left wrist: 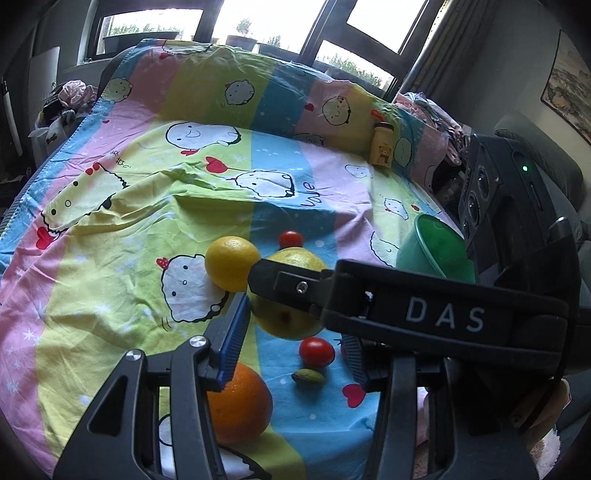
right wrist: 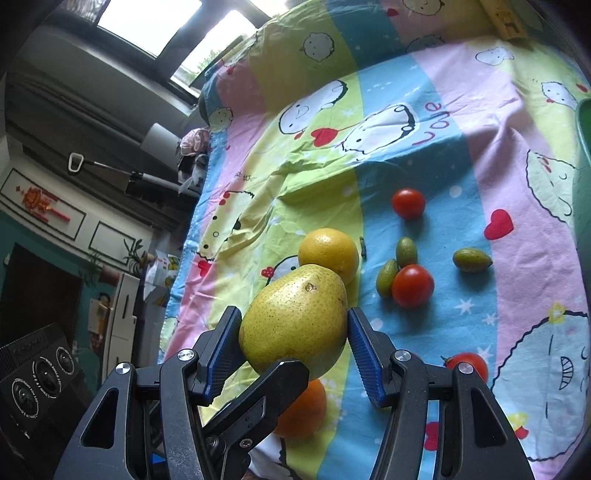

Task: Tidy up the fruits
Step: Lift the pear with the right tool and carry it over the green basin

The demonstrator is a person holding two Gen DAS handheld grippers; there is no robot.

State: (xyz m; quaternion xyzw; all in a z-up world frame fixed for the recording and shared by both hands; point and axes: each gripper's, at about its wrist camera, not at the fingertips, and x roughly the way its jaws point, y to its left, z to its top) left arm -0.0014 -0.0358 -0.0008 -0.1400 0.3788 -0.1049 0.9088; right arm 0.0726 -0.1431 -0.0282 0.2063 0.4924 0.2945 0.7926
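Fruits mostly still loose on cartoon-print bedsheet (right wrist: 461, 122): yellow citrus (right wrist: 328, 253), orange (left wrist: 240, 402), tomatoes (right wrist: 412, 286), small green fruits (right wrist: 472, 260). Left tongs (left wrist: 291, 354) apart, empty. Right tongs (right wrist: 293, 345) clamped on pear (right wrist: 295, 317), above sheet. Green bowl (left wrist: 424, 254) at right, contents indiscernible. Legible: "Love" on sheet, "DAS" on right tool.

Ahead of me dark-framed windows (left wrist: 221, 22) glare with daylight, potted plants (left wrist: 240, 37) lined up on the sill outside. A striped cartoon-print bedsheet (left wrist: 129, 229) covers the surface I'm looking down on and drapes up over a raised back. On my right a framed picture (left wrist: 569, 85) hangs on a grey wall. In the right wrist view I see a green wall with white panel moulding (right wrist: 44, 206) and a dark doorway (right wrist: 37, 291).
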